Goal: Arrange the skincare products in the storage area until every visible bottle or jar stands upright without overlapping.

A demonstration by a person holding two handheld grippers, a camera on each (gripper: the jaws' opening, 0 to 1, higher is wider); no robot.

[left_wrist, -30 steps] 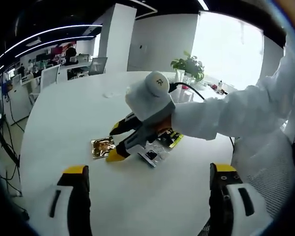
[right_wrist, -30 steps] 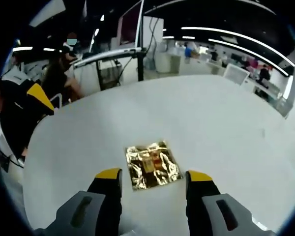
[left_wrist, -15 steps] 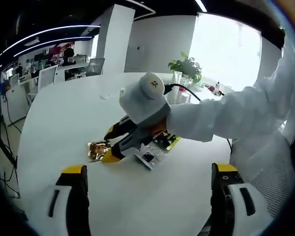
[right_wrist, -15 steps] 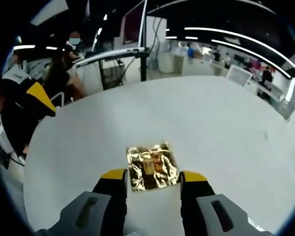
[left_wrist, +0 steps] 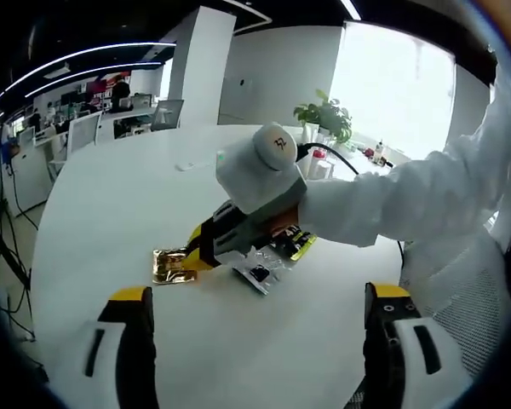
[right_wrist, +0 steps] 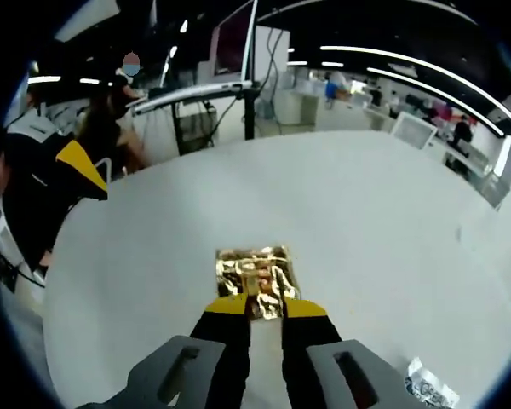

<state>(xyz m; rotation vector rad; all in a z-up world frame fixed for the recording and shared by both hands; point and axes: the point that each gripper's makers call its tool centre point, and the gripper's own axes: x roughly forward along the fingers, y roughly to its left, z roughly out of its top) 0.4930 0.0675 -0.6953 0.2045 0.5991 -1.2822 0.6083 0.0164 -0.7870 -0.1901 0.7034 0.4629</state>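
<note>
A crinkled gold foil sachet [right_wrist: 252, 273] lies flat on the round white table [right_wrist: 366, 221]. My right gripper [right_wrist: 255, 308] has its yellow-tipped jaws shut on the sachet's near edge. In the left gripper view the same sachet [left_wrist: 172, 265] lies left of centre, with the right gripper [left_wrist: 200, 249] clamped on its right side and a white-sleeved arm behind it. My left gripper [left_wrist: 255, 298] stands open above the table's near part, its jaws wide apart with nothing between them. Behind the right gripper lie a clear sachet [left_wrist: 257, 273] and a black-and-yellow sachet [left_wrist: 291, 243].
A potted plant [left_wrist: 328, 115] and small items stand at the table's far edge. Another sachet [right_wrist: 430, 388] lies at the lower right in the right gripper view. The left gripper [right_wrist: 55, 192] shows at that view's left. Desks, chairs and people lie beyond the table.
My right gripper's jaws have closed from wide apart onto the near edge of the gold sachet. The left gripper has stayed open and nearly still.
</note>
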